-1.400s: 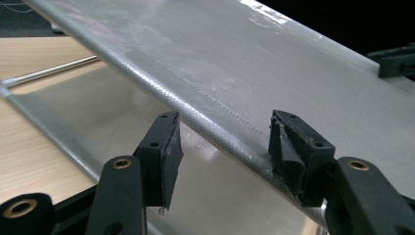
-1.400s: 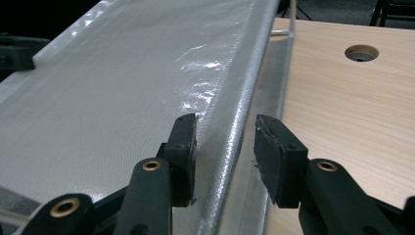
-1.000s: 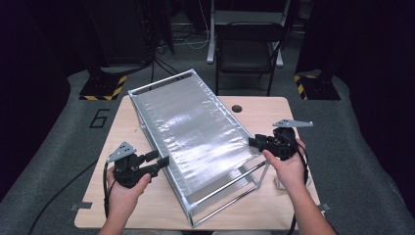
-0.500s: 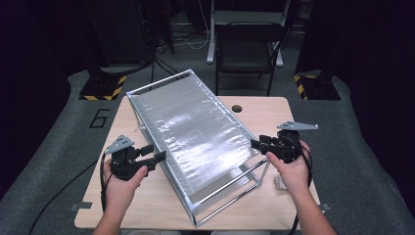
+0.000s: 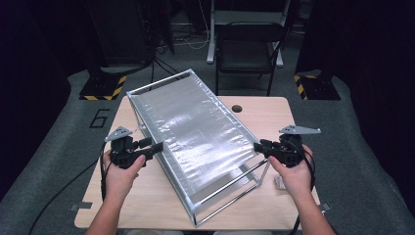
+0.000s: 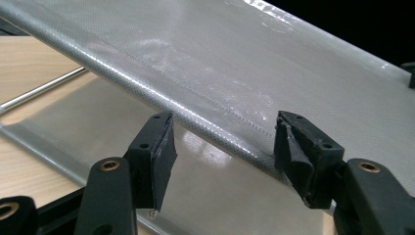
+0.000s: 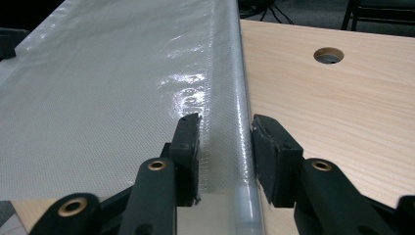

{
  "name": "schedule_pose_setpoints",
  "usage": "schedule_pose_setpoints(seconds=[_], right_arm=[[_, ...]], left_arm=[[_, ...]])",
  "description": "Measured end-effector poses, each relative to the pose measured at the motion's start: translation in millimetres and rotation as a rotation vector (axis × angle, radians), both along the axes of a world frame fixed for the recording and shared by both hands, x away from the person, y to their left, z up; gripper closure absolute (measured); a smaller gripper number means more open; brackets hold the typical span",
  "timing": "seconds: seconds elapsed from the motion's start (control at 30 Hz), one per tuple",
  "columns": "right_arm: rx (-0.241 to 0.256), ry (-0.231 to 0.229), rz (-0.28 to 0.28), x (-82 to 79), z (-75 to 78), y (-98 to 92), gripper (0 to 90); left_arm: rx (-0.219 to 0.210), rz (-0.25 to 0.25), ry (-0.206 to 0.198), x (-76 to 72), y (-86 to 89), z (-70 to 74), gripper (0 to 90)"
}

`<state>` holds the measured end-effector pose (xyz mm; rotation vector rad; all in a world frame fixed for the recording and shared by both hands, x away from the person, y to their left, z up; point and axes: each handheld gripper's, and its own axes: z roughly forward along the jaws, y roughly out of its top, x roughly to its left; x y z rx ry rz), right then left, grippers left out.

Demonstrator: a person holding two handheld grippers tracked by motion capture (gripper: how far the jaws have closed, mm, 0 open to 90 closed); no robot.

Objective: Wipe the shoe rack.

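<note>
The rack (image 5: 195,132), a metal frame with a grey mesh sheet stretched over its top, stood slantwise across the wooden surface (image 5: 274,122), its far end over the back left corner and its near end close to the front edge. The left hand-held gripper (image 5: 157,147) sat at the rack's left top rail, about midway along, held in the person's left hand (image 5: 120,174). In the left gripper view its jaws stood wide apart, one on each side of the mesh-wrapped rail (image 6: 215,132), with clear gaps between the pads and the rail, so it had hold of nothing. The right hand-held gripper (image 5: 258,147) was at the opposite top rail, near the rack's front right corner, in the right hand (image 5: 293,171). In the right gripper view its jaws straddled the rail (image 7: 240,147) and the mesh edge more narrowly; the right pad lay just beside the rail, the left pad on the mesh, and I could not tell for sure whether they pressed it, though they looked partly open, not clamped. Bare thin rods (image 5: 230,183) of the frame showed at the near end below the sheet. A round hole (image 5: 237,108) lay in the surface just right of the rack. A small white thing (image 5: 279,182) lay on the surface by the right wrist, too small to make out. A dark chair (image 5: 247,46) stood beyond the surface on the grey floor (image 5: 58,161).
</note>
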<state>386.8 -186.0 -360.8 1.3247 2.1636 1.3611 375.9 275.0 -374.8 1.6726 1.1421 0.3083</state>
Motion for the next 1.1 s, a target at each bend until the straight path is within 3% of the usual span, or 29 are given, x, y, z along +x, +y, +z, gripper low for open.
schedule_pose_setpoints(seconds=[0.7,0.93,1.1], right_arm=[[-0.026,-0.012,-0.045,32.6,3.5,-6.4,65.3],[0.002,-0.045,-0.052,22.6,10.8,-11.1,58.3],[-0.013,-0.047,-0.051,10.8,13.7,-15.1,58.3]], left_arm=[[-0.022,0.045,-0.060,-41.4,-21.8,-3.8,40.7],[0.031,0.043,-0.052,-40.4,-18.3,3.5,41.3],[0.013,0.035,-0.072,-40.5,-10.1,11.6,41.2]])
